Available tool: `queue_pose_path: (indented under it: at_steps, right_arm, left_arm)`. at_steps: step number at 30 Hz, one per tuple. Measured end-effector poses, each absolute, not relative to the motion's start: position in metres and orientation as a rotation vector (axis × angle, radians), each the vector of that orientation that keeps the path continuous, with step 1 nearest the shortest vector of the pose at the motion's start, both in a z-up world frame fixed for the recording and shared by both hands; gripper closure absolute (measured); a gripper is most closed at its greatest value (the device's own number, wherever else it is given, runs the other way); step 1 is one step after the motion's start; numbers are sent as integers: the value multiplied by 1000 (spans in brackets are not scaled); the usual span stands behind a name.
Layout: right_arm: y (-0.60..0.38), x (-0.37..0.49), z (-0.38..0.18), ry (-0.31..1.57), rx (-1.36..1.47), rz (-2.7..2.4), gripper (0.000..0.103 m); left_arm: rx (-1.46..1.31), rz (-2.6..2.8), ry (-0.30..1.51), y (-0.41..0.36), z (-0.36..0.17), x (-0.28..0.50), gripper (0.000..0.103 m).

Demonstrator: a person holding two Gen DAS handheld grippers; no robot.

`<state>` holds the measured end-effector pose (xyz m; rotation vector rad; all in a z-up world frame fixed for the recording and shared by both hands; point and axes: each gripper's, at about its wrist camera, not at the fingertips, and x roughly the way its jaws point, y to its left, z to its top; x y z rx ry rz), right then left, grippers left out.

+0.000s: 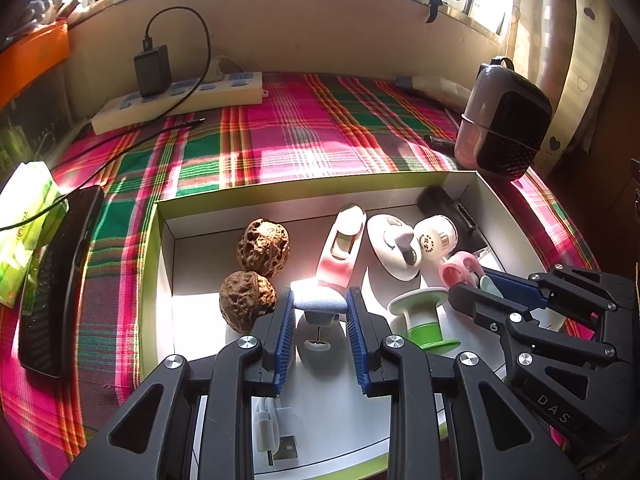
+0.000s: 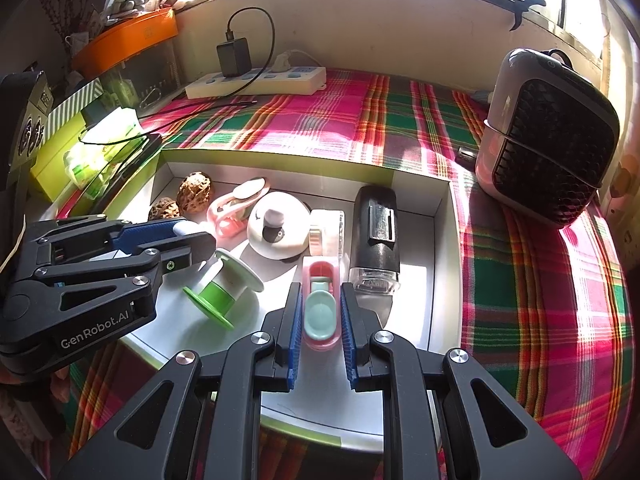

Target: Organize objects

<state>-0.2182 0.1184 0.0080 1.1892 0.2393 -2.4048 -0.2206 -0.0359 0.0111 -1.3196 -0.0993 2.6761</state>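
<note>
A shallow white box with a green rim (image 1: 280, 192) (image 2: 280, 160) lies on the plaid cloth. My left gripper (image 1: 320, 300) (image 2: 192, 232) is shut on a small grey-blue cap (image 1: 319, 303) with a thin pin under it, low over the box floor. My right gripper (image 2: 321, 296) (image 1: 480, 284) is shut on a pink clipper with a teal lever (image 2: 320, 316), held over the box's near part. In the box lie two walnuts (image 1: 262, 246) (image 2: 195, 196), a pink clip (image 1: 340, 248), a white round piece (image 2: 276, 228), a small jar (image 2: 326, 232), a black device (image 2: 376, 236) and a green-and-white spool (image 1: 424, 320) (image 2: 222, 284).
A white USB cable (image 1: 276, 428) lies at the box's near edge. Behind the box are a power strip (image 1: 180, 100) with a black charger and a dark desk fan (image 2: 548, 136) at the right. A black flat device (image 1: 56, 280) and a green pack (image 1: 28, 220) sit left.
</note>
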Motion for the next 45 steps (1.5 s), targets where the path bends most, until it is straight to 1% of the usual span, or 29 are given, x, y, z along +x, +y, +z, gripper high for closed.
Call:
queue_pose_path:
  at_steps: [17,21,26,29,30,31,45]
  right_arm:
    - [117,-215,7,240,1195,-2407,84]
    - [118,-216,8,223,1196,-2411,84]
    - [117,-213,9,219,1192,-2415,79]
    - [118,-211,11,218,1184,-2418,70]
    - [118,-211,11,217,1183,-2422,62]
    - [119,-211,12,212,1183,-2425,59]
    - [126,-193,26,183,1146,-2463,59]
  left_arm:
    - [-1324,2676,-102,-36,12,-221,78]
    - [-1326,2673,-100,-36,12,-220,74]
    - [-1332,2683,-97,-36,12,-216,74]
    - [-1324,2694,-97,-37,15,-212,74]
    - [-1318,2696,-99,-38,16,-210,74]
    - [-1315,2699,-100,-37,17,-209,74]
    - [-1254,2736,-92,-31,33,-183,73]
